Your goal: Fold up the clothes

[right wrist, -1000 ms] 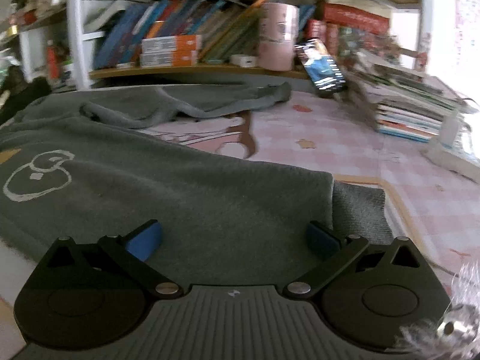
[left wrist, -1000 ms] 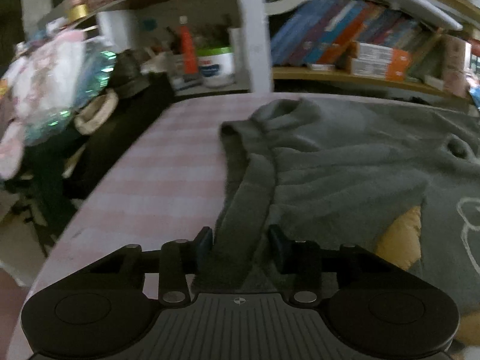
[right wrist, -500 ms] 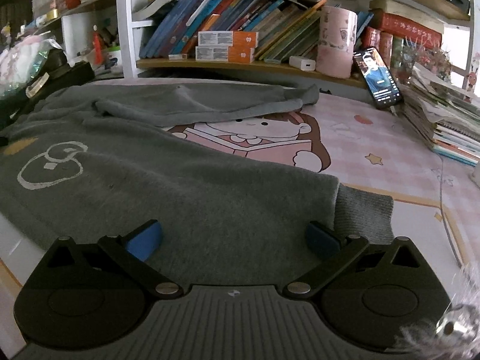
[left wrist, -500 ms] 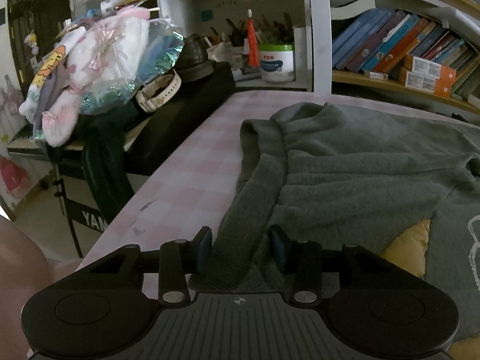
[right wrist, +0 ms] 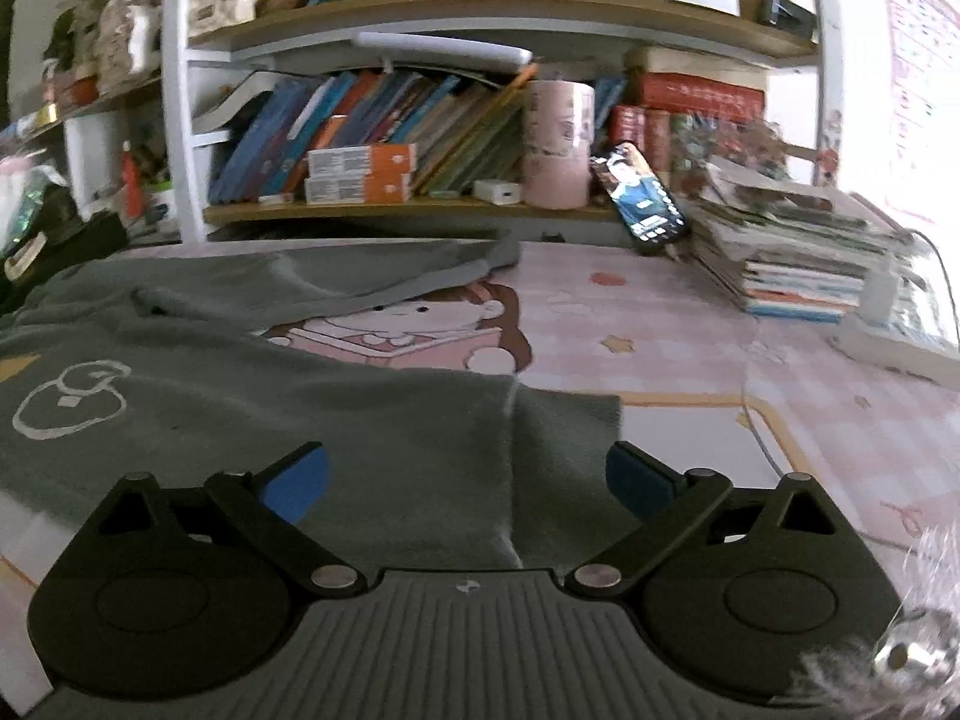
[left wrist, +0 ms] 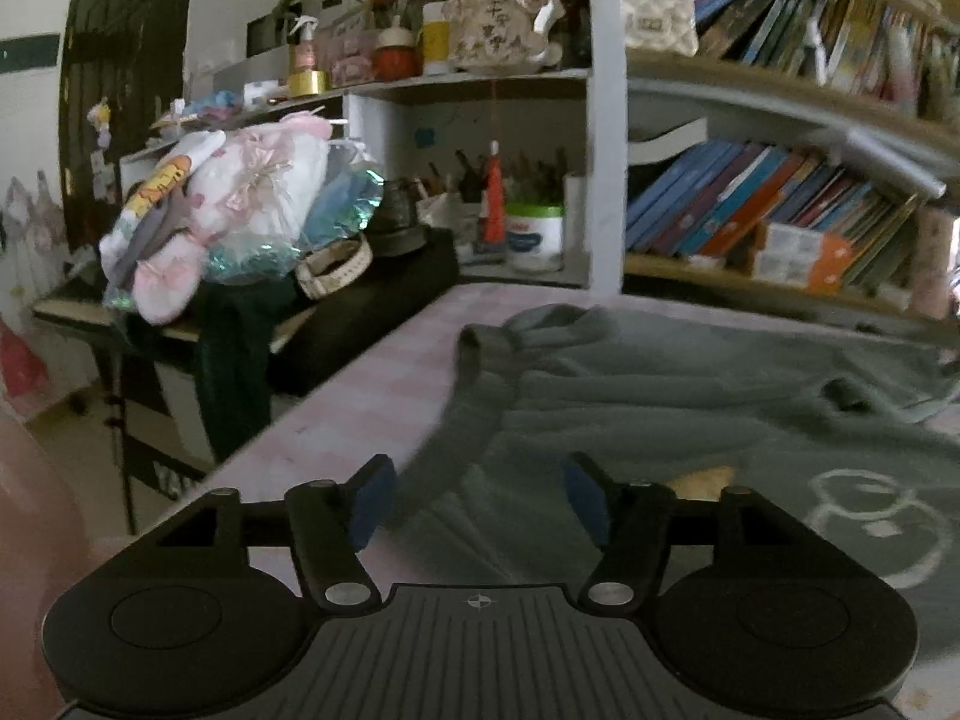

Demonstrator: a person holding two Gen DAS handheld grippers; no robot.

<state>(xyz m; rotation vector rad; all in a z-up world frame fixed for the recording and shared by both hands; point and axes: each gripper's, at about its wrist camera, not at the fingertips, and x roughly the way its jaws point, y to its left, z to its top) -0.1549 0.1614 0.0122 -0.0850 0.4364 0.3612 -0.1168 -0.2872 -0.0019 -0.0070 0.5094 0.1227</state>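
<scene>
- Grey sweater spread flat across pink table below bookshelves.
- Left gripper opening, sleeve lying loose between its jaws.
- Right gripper spread wide over sweater hem, gripping nothing.

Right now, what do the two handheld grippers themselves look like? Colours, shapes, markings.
Both match. The left gripper has a ribbed dark grey body with a small crosshair mark, black linkage arms on silver pivot pins, two round black side housings, and blue finger pads. The right gripper is the same build, with brighter blue pads. No cables or sleeves visible.
</scene>
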